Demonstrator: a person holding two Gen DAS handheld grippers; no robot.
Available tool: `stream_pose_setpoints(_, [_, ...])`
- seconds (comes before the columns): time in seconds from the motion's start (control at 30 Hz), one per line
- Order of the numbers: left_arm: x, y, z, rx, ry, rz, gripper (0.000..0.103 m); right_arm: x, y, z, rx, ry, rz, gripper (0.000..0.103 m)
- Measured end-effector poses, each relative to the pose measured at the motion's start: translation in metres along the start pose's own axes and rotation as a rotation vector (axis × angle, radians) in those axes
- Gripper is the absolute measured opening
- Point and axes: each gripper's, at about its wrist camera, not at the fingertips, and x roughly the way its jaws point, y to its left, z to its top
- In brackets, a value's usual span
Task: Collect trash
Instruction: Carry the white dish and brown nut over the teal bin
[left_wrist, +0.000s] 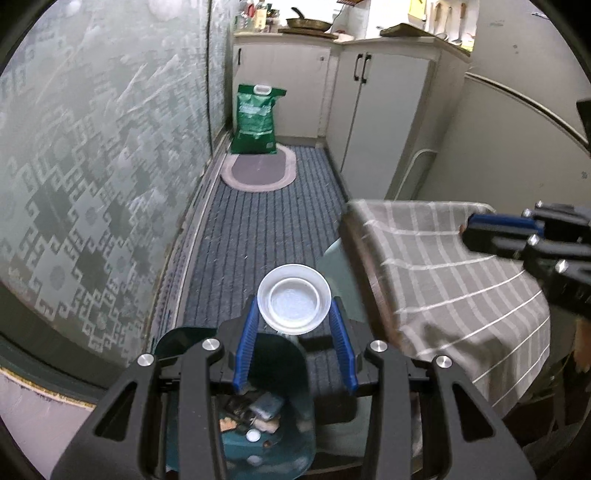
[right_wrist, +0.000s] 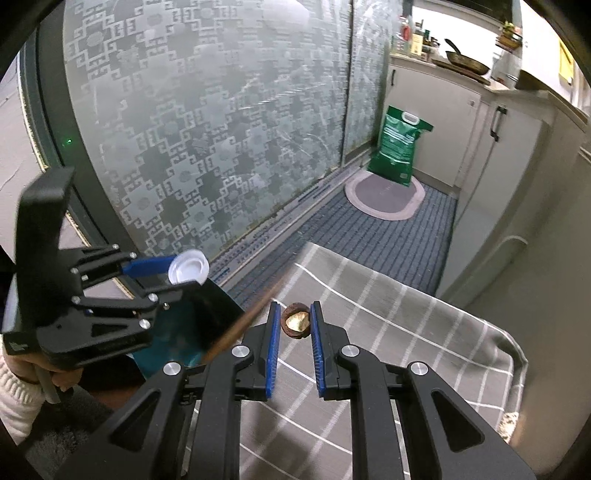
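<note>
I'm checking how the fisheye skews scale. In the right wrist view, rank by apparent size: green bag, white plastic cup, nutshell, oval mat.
1. Oval mat
2. Green bag
3. White plastic cup, in the left gripper
4. Nutshell, in the right gripper

Cup and nutshell sit nearest the camera, so they look enlarged.

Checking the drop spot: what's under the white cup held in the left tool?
Below the white cup stands an open teal bin holding wrappers and scraps. The tool's frame hides part of its inside.

No legible text anywhere; print on the green bag (left_wrist: 256, 118) too blurred for reading.
</note>
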Motion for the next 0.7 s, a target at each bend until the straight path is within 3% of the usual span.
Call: stream_pose_setpoints(0.7, [0.040,0.073,-0.071,-0.048,0.187,0.034,0.041,0.050,0.082,0.035,-0.089,0.048,0.078,0.016])
